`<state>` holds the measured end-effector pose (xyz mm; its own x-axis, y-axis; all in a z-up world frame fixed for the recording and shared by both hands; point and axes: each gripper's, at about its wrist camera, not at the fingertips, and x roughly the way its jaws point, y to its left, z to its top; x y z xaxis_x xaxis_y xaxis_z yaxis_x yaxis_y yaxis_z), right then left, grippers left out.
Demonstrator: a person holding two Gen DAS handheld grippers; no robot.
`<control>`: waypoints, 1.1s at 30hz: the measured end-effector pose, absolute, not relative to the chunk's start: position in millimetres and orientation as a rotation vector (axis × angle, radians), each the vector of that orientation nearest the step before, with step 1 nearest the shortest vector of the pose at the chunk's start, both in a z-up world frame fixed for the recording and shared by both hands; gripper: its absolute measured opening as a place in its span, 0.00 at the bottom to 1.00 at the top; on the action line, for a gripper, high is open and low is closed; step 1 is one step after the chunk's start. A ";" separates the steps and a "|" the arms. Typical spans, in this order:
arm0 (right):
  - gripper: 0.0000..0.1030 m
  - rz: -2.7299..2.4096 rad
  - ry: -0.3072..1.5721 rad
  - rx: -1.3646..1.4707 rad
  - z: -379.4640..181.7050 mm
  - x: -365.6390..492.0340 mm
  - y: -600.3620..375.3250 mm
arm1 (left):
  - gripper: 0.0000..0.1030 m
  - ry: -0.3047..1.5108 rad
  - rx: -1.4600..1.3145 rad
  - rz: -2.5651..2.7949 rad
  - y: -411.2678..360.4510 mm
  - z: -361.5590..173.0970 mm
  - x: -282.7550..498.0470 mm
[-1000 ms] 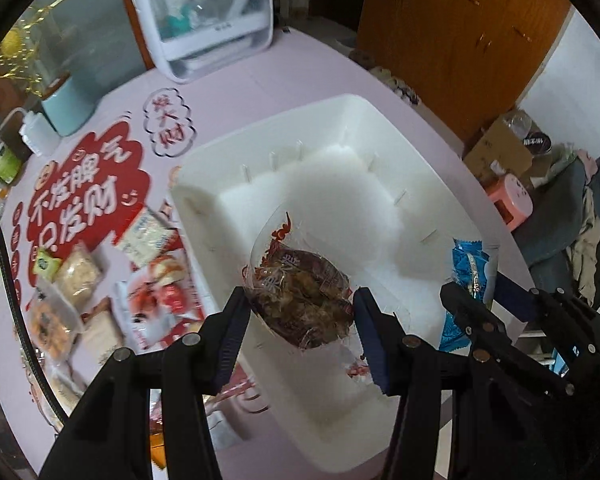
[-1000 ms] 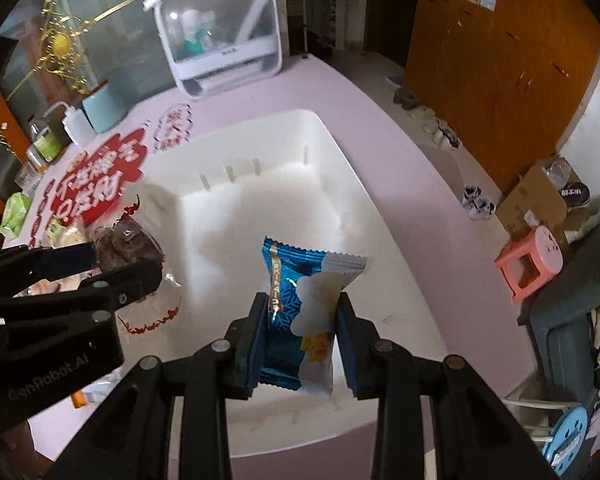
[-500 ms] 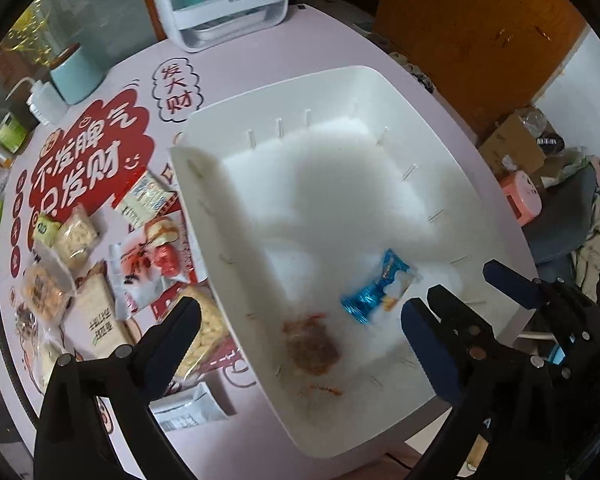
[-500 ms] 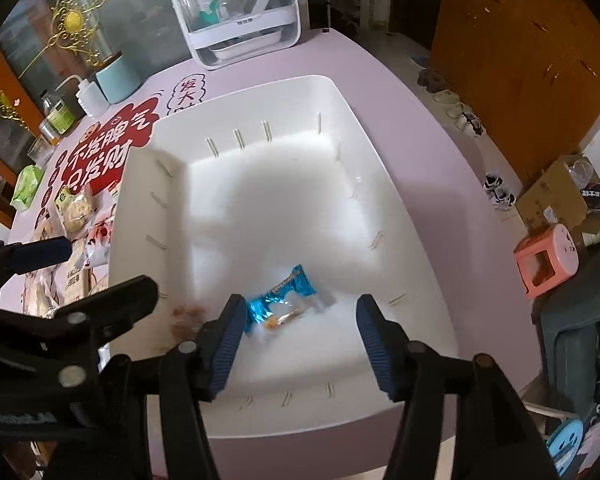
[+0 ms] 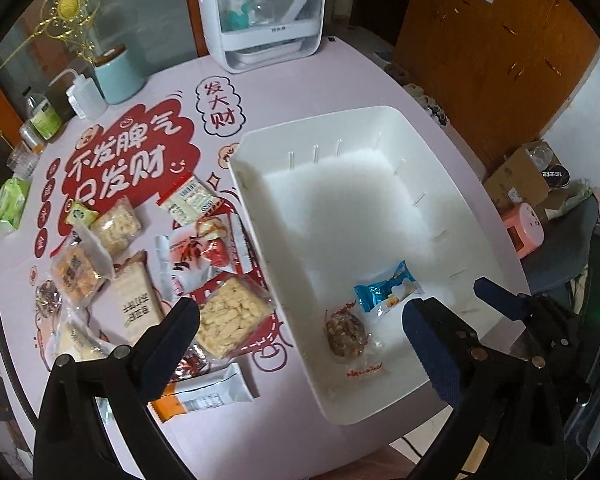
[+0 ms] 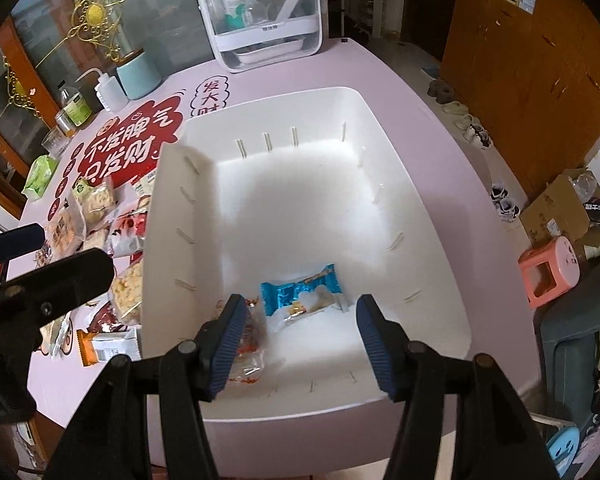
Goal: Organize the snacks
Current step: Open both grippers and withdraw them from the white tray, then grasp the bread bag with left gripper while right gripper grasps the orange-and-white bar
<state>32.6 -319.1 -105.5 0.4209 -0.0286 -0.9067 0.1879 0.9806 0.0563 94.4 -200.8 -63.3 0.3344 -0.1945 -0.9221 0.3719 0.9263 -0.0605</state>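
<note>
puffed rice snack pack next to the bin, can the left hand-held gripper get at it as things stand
Probably yes. The left hand-held gripper is open and empty, and the puffed rice snack pack lies uncovered on the table just outside the white bin, beside the gripper's left finger.

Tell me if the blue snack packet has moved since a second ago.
Yes. The blue snack packet left the right gripper, which is now open, and dropped to the white bin floor near its front wall.

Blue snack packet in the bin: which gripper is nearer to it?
Right. The right gripper hangs open just above the blue packet; the left gripper straddles the bin's left wall, nearer the brown snack.
</note>
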 end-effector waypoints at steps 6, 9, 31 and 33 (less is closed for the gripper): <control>0.56 -0.144 1.109 0.169 -96.3 24.5 -308.7 | 0.98 1.123 0.177 -0.362 -185.6 -46.9 77.9; 0.56 -0.143 1.096 0.170 -90.5 20.8 -300.4 | 0.98 1.088 0.158 -0.339 -169.8 -33.9 70.5; 0.56 -0.163 1.045 0.176 -64.8 5.4 -154.6 | 0.98 1.053 0.011 -0.186 76.1 -19.9 72.9; 0.56 -0.149 1.087 0.198 -74.8 9.8 -143.6 | 0.98 1.066 0.002 -0.165 97.5 -29.4 77.7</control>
